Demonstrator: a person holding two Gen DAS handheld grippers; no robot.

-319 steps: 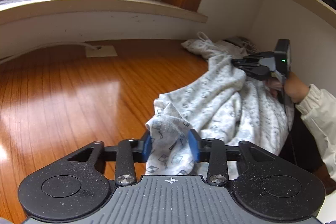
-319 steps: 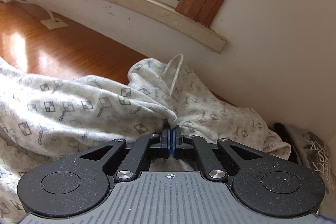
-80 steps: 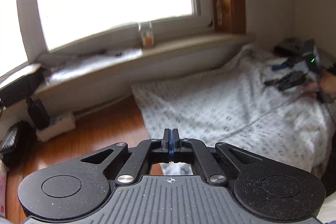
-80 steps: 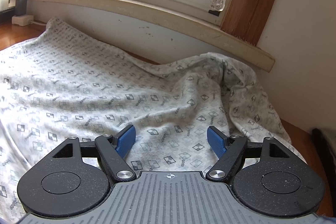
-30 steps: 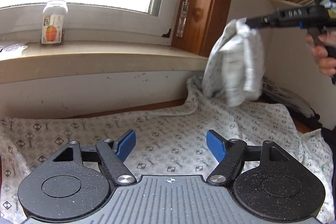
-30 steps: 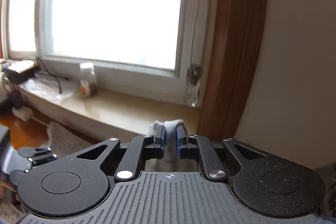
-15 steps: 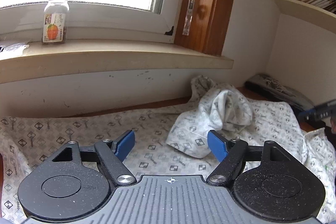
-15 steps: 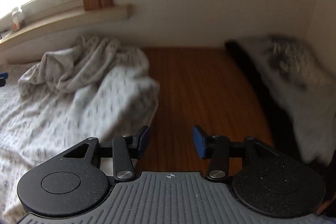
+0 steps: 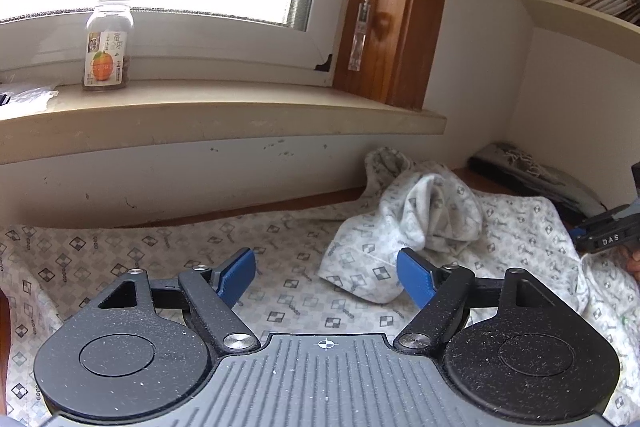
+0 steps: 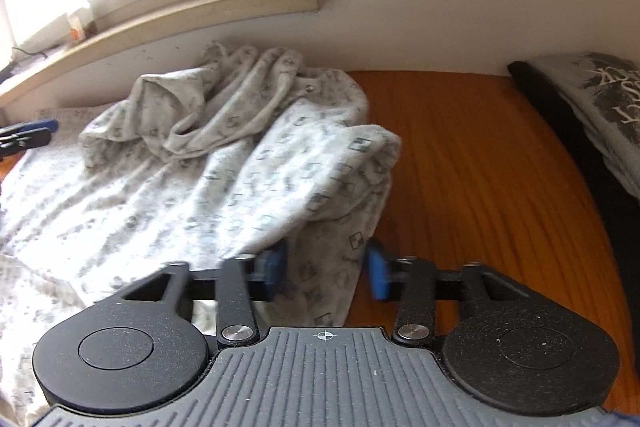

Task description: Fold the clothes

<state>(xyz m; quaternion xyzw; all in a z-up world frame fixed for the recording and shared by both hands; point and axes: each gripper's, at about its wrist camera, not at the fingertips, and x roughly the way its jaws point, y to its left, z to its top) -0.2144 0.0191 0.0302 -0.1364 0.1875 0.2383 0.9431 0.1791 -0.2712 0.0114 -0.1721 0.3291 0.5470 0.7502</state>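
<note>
Currently the white, check-printed cotton garment [image 10: 192, 187] lies spread on the orange wooden table [image 10: 480, 167], one sleeve bunched on top. Both the left gripper [image 9: 326, 277] and the right gripper [image 10: 326, 269] are released; the right straddles the garment's right edge, which probably wants a pinch well inside the hem. Bare wood to the right leaves room before the dark folded clothes [image 10: 592, 107].

Left wrist view: low over the patterned garment [image 9: 280, 291], facing the windowsill [image 9: 224, 115] and the wall under it, close enough for the left gripper [image 9: 326, 277] to fill the lower frame. Right wrist view: from the garment's far end, looking along the wooden floor [image 10: 472, 163] toward the same sill (seen here at a slant). Shared by both: the bunched sleeve [image 9: 436, 215], the sill, and each other's gripper tips at the frame edges.
</note>
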